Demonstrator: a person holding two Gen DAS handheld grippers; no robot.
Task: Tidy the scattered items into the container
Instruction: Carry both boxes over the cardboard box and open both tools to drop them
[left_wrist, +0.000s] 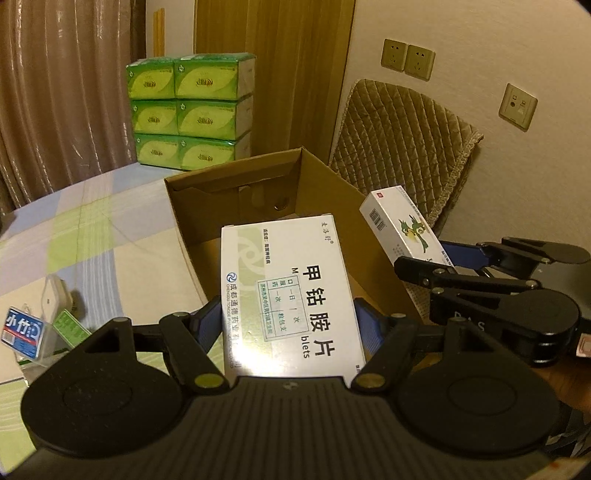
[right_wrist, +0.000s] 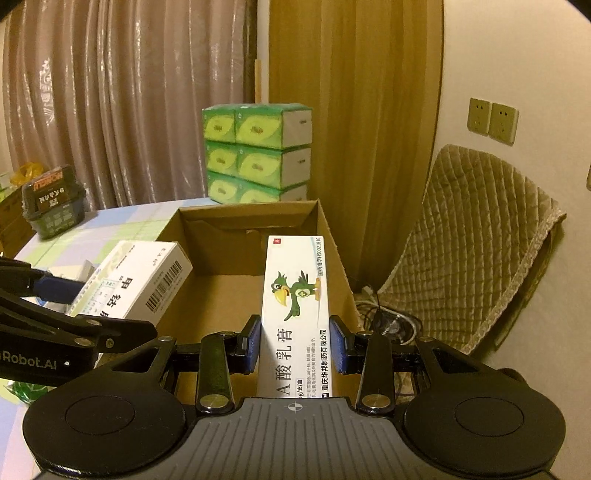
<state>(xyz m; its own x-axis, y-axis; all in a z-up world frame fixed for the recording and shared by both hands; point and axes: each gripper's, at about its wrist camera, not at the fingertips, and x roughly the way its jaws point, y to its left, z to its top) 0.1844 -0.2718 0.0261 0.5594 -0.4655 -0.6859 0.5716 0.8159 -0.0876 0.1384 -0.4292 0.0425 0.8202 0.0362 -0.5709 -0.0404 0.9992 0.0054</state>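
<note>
Cardboard box (right_wrist: 207, 295), apparently empty inside

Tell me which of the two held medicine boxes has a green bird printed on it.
The long narrow box clamped in the right gripper. The wider box in the left gripper shows only large black characters and a green swirl logo, no bird.

The tablecloth (left_wrist: 92, 221) is showing a check of pale blue, light green and cream. The cardboard box (left_wrist: 332, 192) is plain brown. The tablet box (left_wrist: 291, 295) is white with black lettering and a grey-green swirl — the ointment box (right_wrist: 295, 314) is white, bearing a green cartoon bird. The stacked tissue packs (right_wrist: 258, 151) are glowing green and yellow, and the quilted chair cover (right_wrist: 472, 240) is tan.
</note>
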